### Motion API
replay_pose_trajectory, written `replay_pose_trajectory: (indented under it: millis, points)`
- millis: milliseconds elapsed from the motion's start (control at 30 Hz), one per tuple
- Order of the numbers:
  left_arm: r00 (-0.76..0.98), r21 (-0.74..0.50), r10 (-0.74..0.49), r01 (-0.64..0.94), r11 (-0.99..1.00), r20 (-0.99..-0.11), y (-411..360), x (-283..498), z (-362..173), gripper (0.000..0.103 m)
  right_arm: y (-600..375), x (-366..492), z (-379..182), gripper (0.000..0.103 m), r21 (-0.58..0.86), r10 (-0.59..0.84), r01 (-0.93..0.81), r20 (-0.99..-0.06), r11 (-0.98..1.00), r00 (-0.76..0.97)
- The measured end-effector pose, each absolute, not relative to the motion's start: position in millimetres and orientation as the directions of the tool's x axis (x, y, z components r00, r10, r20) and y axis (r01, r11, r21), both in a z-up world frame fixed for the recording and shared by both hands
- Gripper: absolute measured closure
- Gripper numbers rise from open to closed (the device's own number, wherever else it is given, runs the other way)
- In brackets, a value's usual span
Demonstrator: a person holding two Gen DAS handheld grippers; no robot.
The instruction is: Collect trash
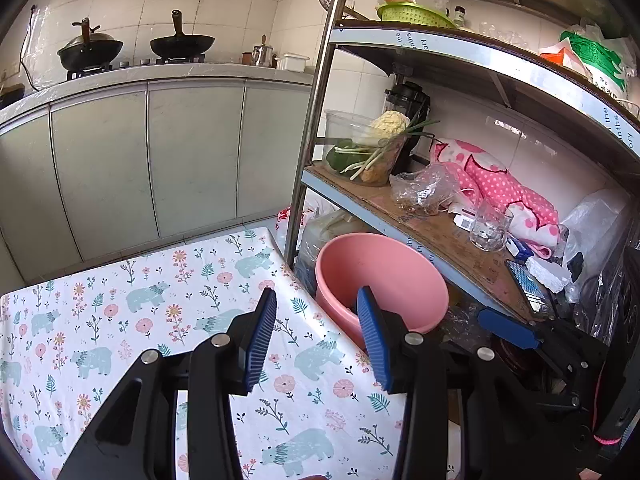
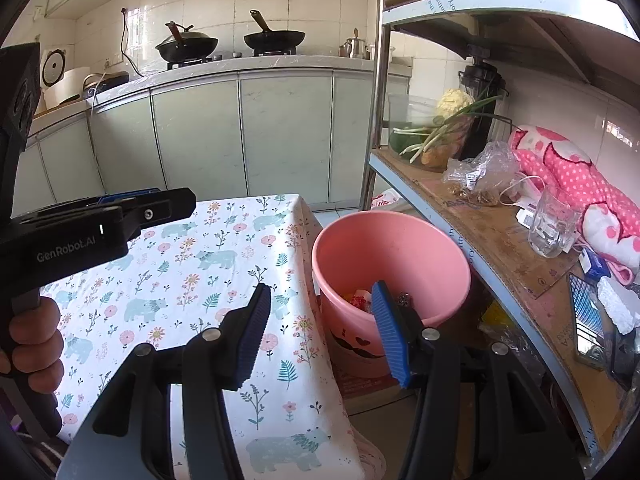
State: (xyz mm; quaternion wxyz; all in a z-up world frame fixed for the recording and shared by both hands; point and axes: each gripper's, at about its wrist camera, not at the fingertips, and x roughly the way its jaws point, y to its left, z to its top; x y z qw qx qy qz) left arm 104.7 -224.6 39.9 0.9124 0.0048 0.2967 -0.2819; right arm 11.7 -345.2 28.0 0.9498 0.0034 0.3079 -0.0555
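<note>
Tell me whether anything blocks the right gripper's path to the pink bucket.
Nothing visible does. The right gripper is open and empty, the pink bucket directly ahead beside the table, its mouth uncovered.

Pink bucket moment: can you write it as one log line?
left gripper: open, empty | right gripper: open, empty | pink bucket: trash inside, beside table

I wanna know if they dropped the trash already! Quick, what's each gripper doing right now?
Left gripper: open, holding nothing.
Right gripper: open, holding nothing, beside the pink bucket.
</note>
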Motion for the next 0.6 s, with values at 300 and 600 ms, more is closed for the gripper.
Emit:
replay_pose_trajectory:
  millis: [300, 600]
  points:
    - [0.665, -0.154, -0.518, 0.527, 0.836, -0.538, -225.7, 100.0, 41.1, 0.061, -346.9, 8.1, 28.7, 0.05, -0.028, -0.106, 0.11, -0.582, 0.993, 0.806]
    - [0.665, -0.149, -0.524, 0.535, 0.831, -0.533, -224.8, 96.3, 42.9, 0.061, -346.0, 3.9, 29.7, 0.05, -0.026, -0.108, 0.115, -0.58, 0.993, 0.808]
